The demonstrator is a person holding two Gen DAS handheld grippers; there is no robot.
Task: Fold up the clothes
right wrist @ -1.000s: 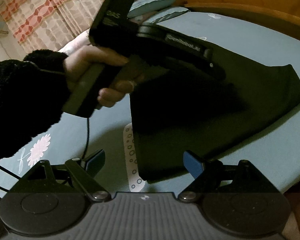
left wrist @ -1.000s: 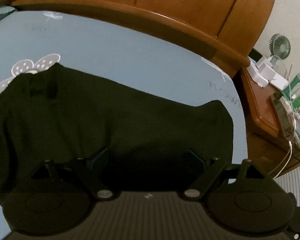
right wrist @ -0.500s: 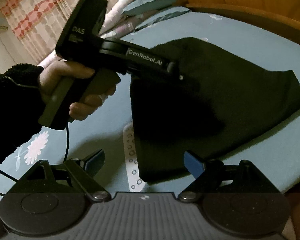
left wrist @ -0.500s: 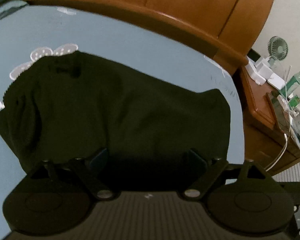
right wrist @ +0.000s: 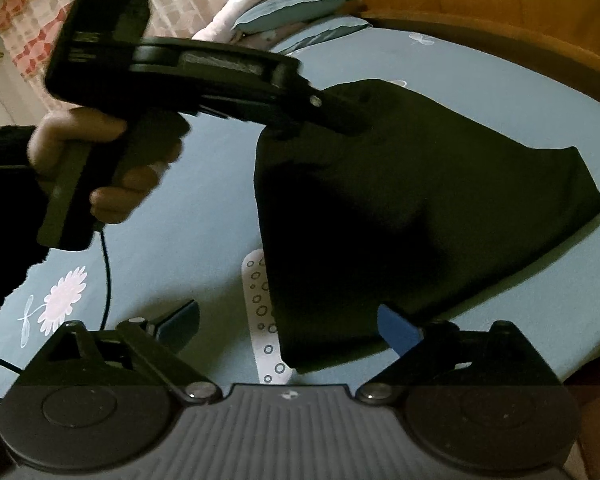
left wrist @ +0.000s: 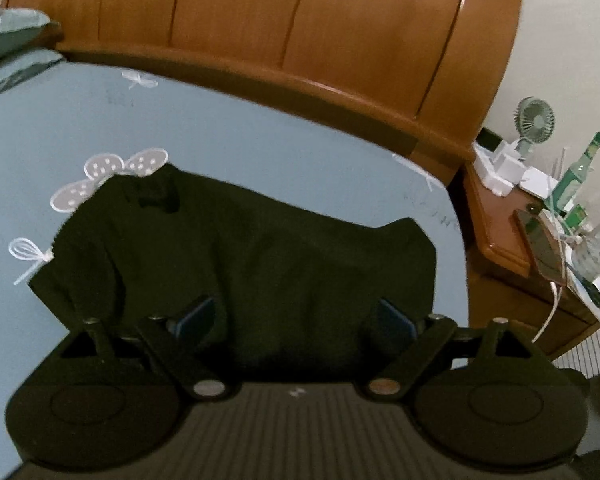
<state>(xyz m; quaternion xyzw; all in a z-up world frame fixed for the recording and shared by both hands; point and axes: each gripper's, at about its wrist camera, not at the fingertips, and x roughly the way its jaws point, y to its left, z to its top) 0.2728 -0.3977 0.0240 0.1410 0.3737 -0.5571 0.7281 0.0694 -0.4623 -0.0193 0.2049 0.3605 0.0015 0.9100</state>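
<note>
Garment (left wrist: 260,264) was plain black, unpatterned; bedsheet (left wrist: 260,160) light blue with white dragonflies and dotted flowers. Headboard (left wrist: 300,28) was orange-brown wood; curtain (right wrist: 16,4) checked red, pink and white. Fan (left wrist: 534,118) pale green, bottle (left wrist: 578,176) green; both grippers black with blue pads (right wrist: 398,330).

A dark folded garment (left wrist: 260,264) lies on the blue flower-printed bed (left wrist: 260,152)
</note>
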